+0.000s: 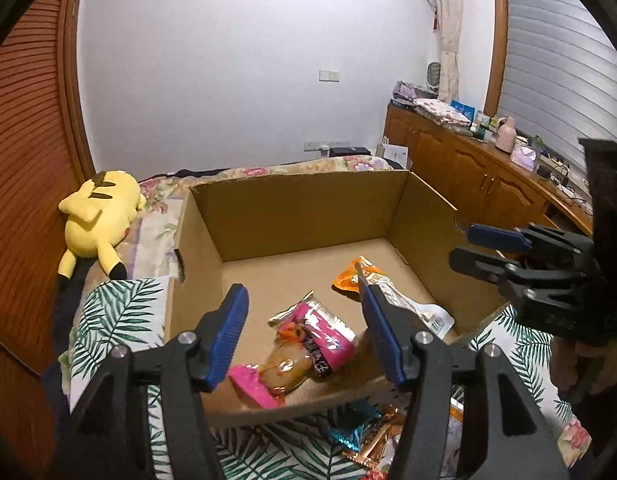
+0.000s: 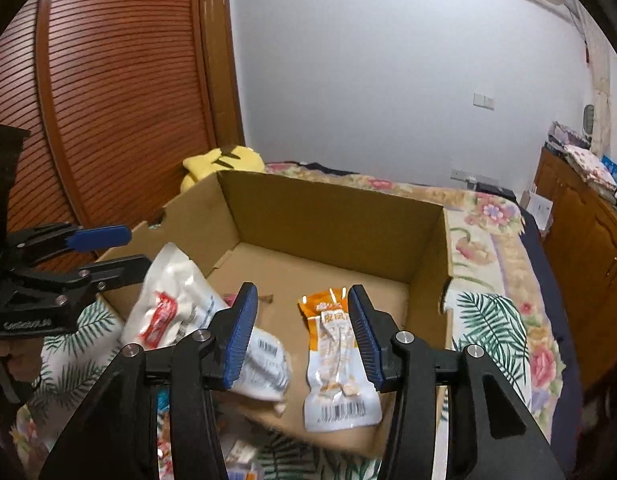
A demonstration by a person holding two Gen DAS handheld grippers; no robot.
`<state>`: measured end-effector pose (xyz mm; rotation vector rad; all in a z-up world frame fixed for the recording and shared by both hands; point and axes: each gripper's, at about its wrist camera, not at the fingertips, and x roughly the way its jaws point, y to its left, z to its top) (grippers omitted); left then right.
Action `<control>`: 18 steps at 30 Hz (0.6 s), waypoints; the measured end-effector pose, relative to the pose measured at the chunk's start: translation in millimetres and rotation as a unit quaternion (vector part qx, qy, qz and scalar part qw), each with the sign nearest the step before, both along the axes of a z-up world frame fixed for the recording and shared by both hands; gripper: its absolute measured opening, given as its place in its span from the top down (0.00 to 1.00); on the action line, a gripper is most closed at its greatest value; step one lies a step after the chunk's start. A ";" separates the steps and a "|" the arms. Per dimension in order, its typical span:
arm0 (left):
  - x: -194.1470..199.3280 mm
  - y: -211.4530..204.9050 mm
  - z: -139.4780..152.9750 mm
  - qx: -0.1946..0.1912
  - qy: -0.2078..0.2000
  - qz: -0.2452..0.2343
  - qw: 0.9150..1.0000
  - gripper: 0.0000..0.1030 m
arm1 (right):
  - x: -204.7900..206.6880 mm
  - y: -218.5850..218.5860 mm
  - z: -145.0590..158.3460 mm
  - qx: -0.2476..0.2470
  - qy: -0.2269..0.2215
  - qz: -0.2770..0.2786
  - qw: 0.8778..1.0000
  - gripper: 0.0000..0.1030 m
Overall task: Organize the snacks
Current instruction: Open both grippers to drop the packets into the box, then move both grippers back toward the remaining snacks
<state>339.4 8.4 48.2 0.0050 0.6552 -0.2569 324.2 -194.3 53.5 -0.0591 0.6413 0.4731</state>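
Both sets of fingers hang over the near edge of the cardboard box [image 1: 308, 216], which sits on the bed [image 2: 492, 216].

Left fingers [image 1: 304, 332]: open, nothing between the pads. Directly below the gap lies the pink snack pack [image 1: 304, 344], flat on the box floor near the near wall. It looks let go, not held.

Right fingers [image 2: 302, 336]: also open, empty. The orange snack pack [image 2: 336, 360] lies on the box floor below and between them, closer to the right-hand finger. Its long axis runs near to far, roughly in line with the way these fingers point; barcode end nearest me, orange end far.

A white snack bag [image 2: 180, 312] appears to lean at the left side of the box, partly behind my right gripper's left-hand finger. Its exact resting point I cannot tell.

Loose snacks [image 1: 368, 428] remain on the leaf-print cloth [image 1: 116, 312] just outside the near wall, below and slightly right of the left fingers.

Judgement: two or three packs are boxed and the pile is not yet cleared. The next pick lies near and low, behind both fingertips, so either hand must draw back toward me and dip. From the left wrist view the pile sits between the two hands; which is nearer I cannot tell.
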 end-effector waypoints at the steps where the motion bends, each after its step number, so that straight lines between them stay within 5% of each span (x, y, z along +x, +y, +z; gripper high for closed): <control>1: -3.8 1.2 1.0 0.000 -0.003 0.002 1.000 0.41 | -7.5 -1.9 0.4 0.004 -0.002 0.001 1.000 0.53; 18: -71.6 15.7 -3.3 0.015 -0.031 0.004 0.999 0.31 | -106.9 -6.7 -34.9 0.018 0.020 0.011 1.000 0.49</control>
